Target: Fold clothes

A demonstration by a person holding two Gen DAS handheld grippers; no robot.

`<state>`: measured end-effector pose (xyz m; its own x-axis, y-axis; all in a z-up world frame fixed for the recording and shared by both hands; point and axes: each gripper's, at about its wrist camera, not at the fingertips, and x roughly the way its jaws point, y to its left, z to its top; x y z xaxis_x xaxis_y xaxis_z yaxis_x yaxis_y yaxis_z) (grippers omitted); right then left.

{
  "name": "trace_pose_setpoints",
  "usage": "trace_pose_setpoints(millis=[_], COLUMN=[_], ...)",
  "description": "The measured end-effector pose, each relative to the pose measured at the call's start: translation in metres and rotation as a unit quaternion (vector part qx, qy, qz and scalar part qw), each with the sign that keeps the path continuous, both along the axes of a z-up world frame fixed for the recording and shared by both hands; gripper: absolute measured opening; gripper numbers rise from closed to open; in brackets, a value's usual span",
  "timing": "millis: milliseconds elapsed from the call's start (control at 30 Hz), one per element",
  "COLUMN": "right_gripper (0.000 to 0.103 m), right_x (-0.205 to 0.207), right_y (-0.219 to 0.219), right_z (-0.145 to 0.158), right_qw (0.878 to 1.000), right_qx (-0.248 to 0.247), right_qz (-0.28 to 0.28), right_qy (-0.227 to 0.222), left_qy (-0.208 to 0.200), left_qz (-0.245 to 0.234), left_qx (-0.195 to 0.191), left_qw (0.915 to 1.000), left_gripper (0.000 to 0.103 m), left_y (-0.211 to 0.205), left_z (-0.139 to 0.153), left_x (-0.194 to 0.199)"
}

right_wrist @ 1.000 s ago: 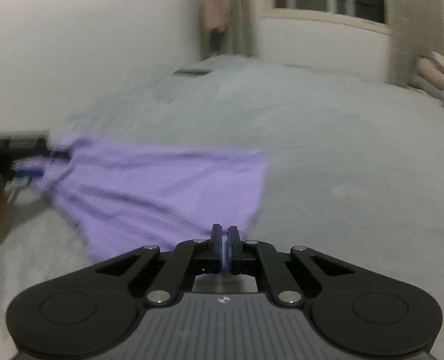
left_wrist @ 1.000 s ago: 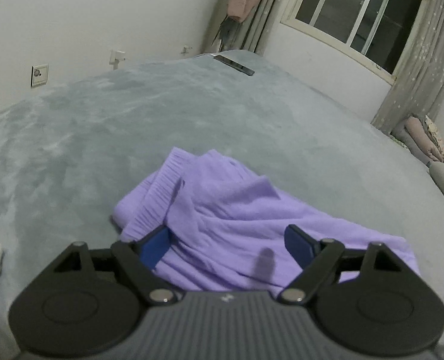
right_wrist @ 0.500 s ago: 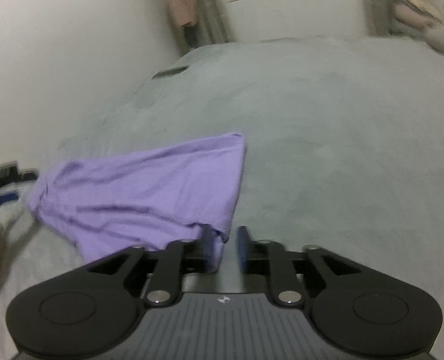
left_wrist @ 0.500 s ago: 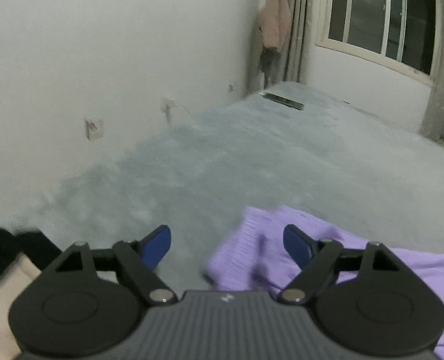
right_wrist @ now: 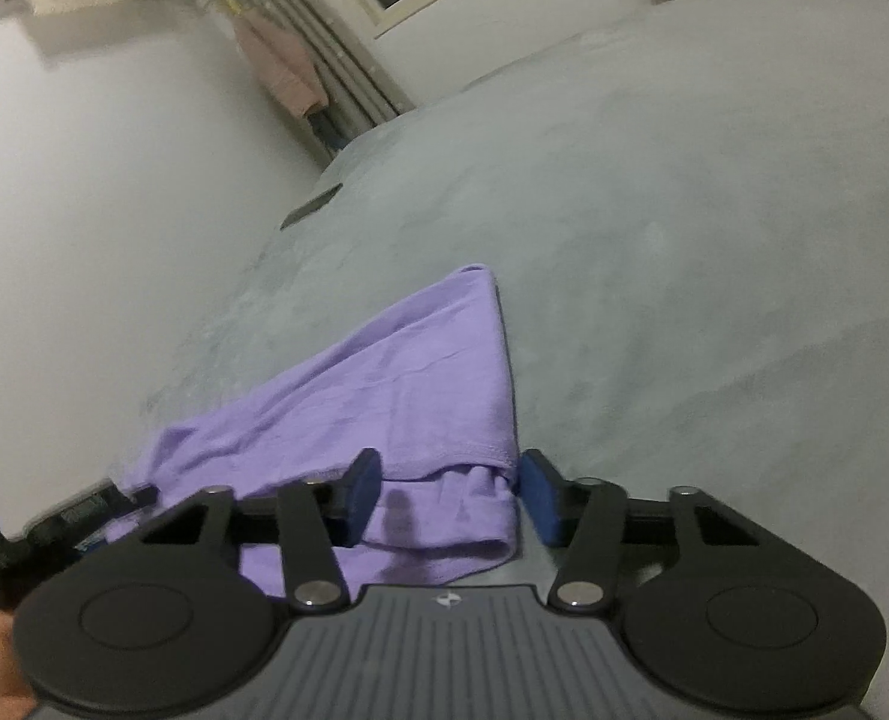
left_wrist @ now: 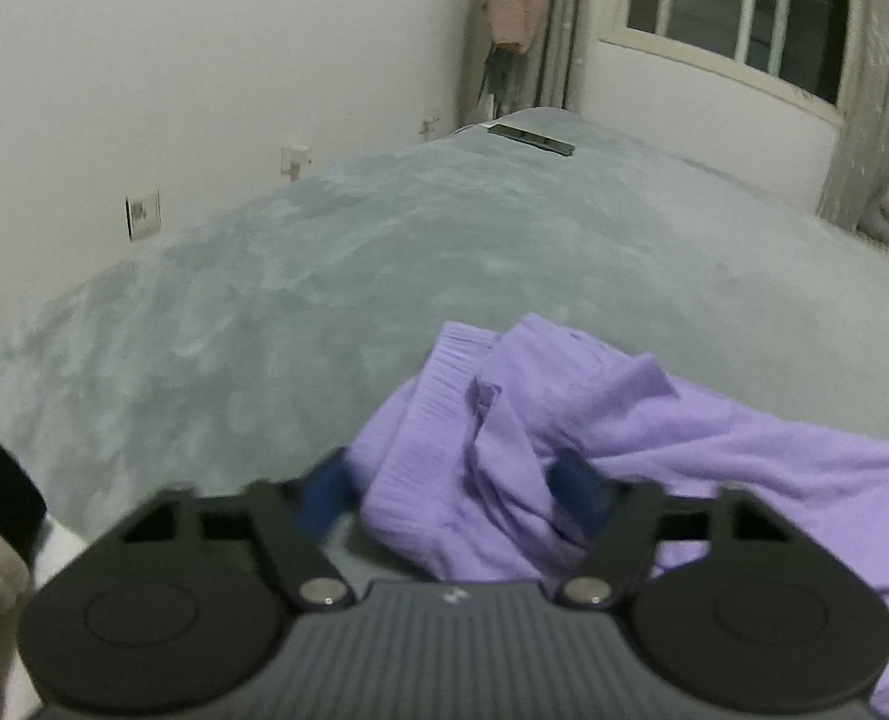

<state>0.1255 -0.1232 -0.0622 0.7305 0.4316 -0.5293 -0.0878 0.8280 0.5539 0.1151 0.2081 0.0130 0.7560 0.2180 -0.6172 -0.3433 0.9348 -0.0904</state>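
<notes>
Left gripper (left_wrist: 456, 489) closing round bunched purple garment (left_wrist: 564, 438), right gripper (right_wrist: 450, 495) spreading off its hem — risking a lopsided, rumpled fold.

**What the two wrist views leave unclear**

The purple garment (left_wrist: 714, 468) runs off the right and bottom edges of the left wrist view, part of it hidden behind the left gripper (left_wrist: 453, 495), whose blue pads (left_wrist: 324, 495) are smeared by motion. In the right wrist view, the garment's near hem disappears behind the right gripper (right_wrist: 447, 495). A dark flat object (left_wrist: 531, 139) at the bed's far end is too small to identify.
</notes>
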Motion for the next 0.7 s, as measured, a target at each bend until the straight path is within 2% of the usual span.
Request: trace_pose_setpoints(millis=[33, 100, 133, 167, 200, 433, 533, 633, 700], right_gripper=[0.043, 0.042, 0.034, 0.012, 0.008, 0.005, 0.005, 0.005, 0.005], right_x=[0.001, 0.002, 0.002, 0.003, 0.005, -0.008, -0.019, -0.033, -0.047], right_y=[-0.002, -0.006, -0.007, -0.006, -0.003, 0.001, -0.005, -0.015, -0.025], right_z=[-0.002, -0.005, -0.005, -0.005, -0.005, 0.026, 0.048, 0.070, 0.083], right_qw=[1.000, 0.999, 0.999, 1.000, 1.000, 0.997, 0.993, 0.986, 0.981], right_qx=[0.016, 0.033, 0.031, 0.019, 0.001, -0.065, -0.104, -0.152, -0.178], right_qz=[0.001, -0.001, -0.005, -0.013, -0.020, -0.028, -0.031, -0.037, -0.041], right_qy=[0.002, 0.006, 0.009, 0.015, 0.020, -0.026, -0.046, -0.056, -0.062], left_qy=[-0.003, -0.007, -0.009, -0.010, -0.012, -0.026, -0.022, 0.005, 0.011], left_qz=[-0.001, 0.000, 0.001, 0.001, 0.002, 0.006, -0.003, -0.027, -0.046], left_qx=[-0.010, -0.028, -0.036, -0.043, -0.049, -0.120, -0.168, -0.188, -0.167], left_qw=[0.9999, 0.9996, 0.9993, 0.9990, 0.9987, 0.9925, 0.9855, 0.9818, 0.9848], left_gripper=[0.041, 0.033, 0.030, 0.029, 0.026, 0.022, 0.022, 0.022, 0.022], left_y=[0.002, 0.008, 0.012, 0.014, 0.016, 0.025, 0.020, 0.004, -0.010], left_z=[0.001, 0.003, 0.004, 0.004, 0.004, 0.015, 0.018, 0.020, 0.024], left_x=[-0.001, -0.002, -0.002, -0.001, -0.001, -0.006, -0.021, -0.036, -0.046])
